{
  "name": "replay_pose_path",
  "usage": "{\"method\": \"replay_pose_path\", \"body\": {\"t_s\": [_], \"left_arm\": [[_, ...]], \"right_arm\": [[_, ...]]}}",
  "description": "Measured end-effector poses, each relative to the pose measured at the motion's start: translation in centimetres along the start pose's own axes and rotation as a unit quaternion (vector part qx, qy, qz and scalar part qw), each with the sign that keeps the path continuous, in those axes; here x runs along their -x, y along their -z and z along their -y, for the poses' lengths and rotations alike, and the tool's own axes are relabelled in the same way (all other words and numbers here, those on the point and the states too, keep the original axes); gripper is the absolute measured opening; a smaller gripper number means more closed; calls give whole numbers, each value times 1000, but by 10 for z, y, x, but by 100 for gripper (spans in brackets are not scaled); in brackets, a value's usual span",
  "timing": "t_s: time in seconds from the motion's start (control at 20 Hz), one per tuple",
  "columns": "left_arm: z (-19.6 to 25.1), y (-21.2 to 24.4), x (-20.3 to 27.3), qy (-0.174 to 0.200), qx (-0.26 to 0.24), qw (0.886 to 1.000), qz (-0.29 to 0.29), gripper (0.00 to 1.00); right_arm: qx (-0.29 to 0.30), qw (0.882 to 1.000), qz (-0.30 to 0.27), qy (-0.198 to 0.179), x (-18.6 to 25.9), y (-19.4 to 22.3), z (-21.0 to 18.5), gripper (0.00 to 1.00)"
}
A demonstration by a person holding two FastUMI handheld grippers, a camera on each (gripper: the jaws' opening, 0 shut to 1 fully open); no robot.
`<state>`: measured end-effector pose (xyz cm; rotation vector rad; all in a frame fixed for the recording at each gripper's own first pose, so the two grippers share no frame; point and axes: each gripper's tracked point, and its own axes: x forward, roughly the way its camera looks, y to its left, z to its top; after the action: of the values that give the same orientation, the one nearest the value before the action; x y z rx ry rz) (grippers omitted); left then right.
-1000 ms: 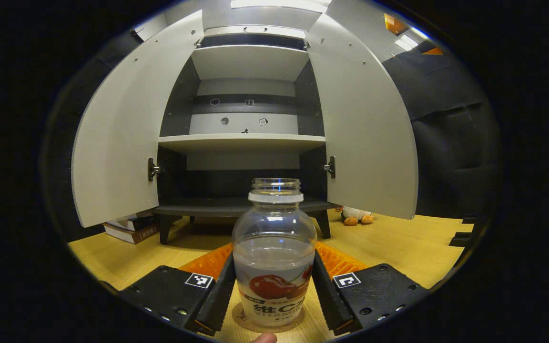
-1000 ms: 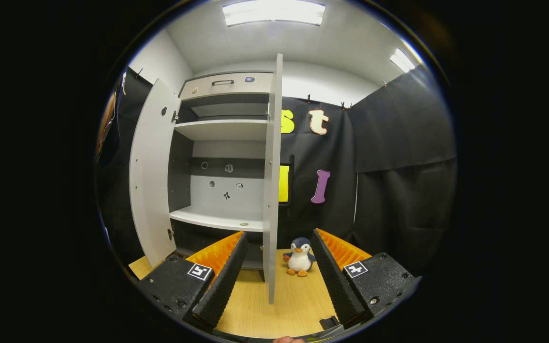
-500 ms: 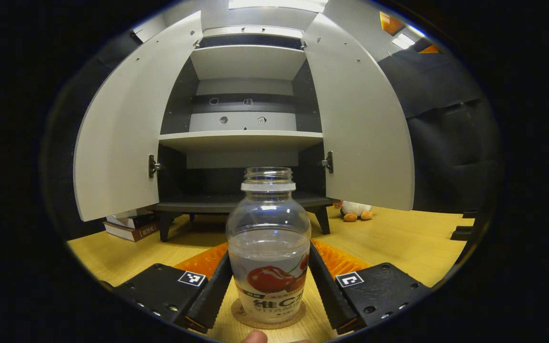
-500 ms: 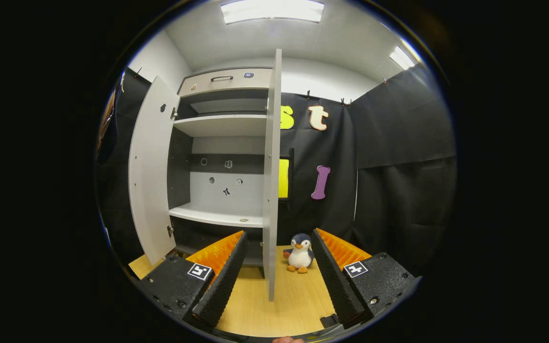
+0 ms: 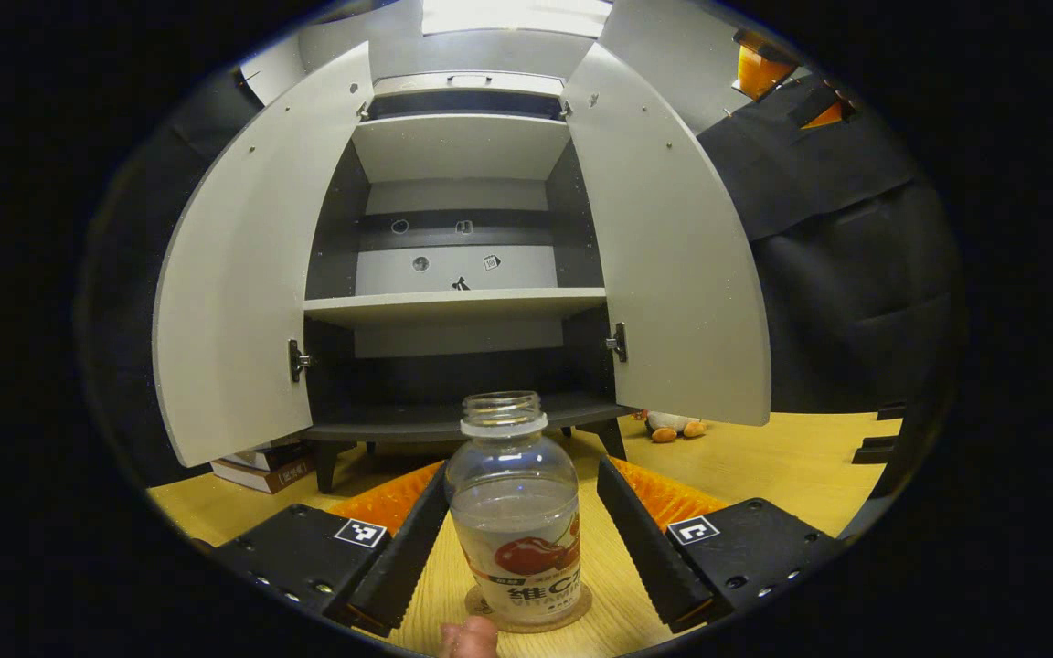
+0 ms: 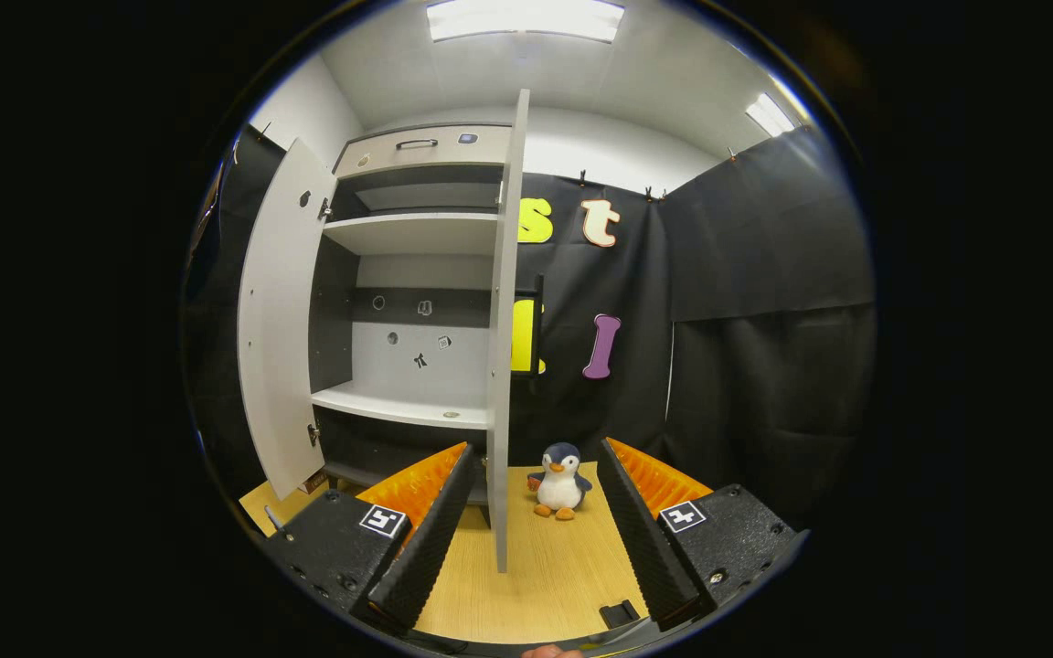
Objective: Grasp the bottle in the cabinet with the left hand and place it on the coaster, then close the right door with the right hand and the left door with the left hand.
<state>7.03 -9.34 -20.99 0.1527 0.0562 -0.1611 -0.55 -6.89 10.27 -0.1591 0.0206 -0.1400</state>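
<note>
In the left gripper view the bottle (image 5: 515, 521) stands upright on the coaster (image 5: 527, 605) on the wooden surface (image 5: 764, 461), between the left gripper (image 5: 519, 539) jaws, which are parted and clear of it. The cabinet (image 5: 458, 274) behind has both doors open. In the right gripper view the right gripper (image 6: 531, 512) jaws are wide, facing the right door (image 6: 501, 366) edge-on, a toy penguin (image 6: 559, 480) beside it.

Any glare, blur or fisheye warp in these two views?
Left gripper view: sharp, cabinet doors bow outward from fisheye warp, small highlight on the bottle. Right gripper view: ceiling light blown out, right door edge nearly straight near centre, penguin toy crisp.
</note>
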Motion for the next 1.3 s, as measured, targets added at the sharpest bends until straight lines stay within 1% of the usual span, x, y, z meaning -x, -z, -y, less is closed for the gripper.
{"method": "replay_pose_path", "body": {"t_s": [0.25, 0.45, 0.55, 0.65, 0.75, 0.85, 1.0, 1.15, 1.3], "left_arm": [[-11, -30, 8, -12, 15, 1000, 20, 96], [-14, -66, 21, -1, 33, 999, 37, 95], [-21, -81, 27, -8, 42, 999, 33, 95], [-32, -101, 31, -18, 43, 998, 41, 96], [-41, -117, 36, -19, 36, 998, 40, 95], [-43, -132, 40, -8, 35, 999, 38, 95], [-51, -143, 50, -6, 50, 999, 20, 95], [-63, -154, 60, -13, 55, 998, 6, 96], [-76, -167, 65, -24, 52, 998, -2, 95]], "right_arm": [[-8, 1000, -7, 1, -2, 10, 1, 83], [-11, 1000, -4, -4, -3, 13, -4, 83], [-17, 1000, -2, -6, -3, 15, -9, 83], [-22, 1000, -4, -6, -2, 21, -14, 83], [-25, 1000, -1, -6, -3, 25, -19, 83], [-38, 999, 8, -15, -5, 30, -29, 83], [-65, 997, 13, -30, -17, 51, -50, 83], [-77, 995, 14, -55, -23, 60, -73, 83], [-74, 994, 24, -75, -27, 54, -83, 83]]}}
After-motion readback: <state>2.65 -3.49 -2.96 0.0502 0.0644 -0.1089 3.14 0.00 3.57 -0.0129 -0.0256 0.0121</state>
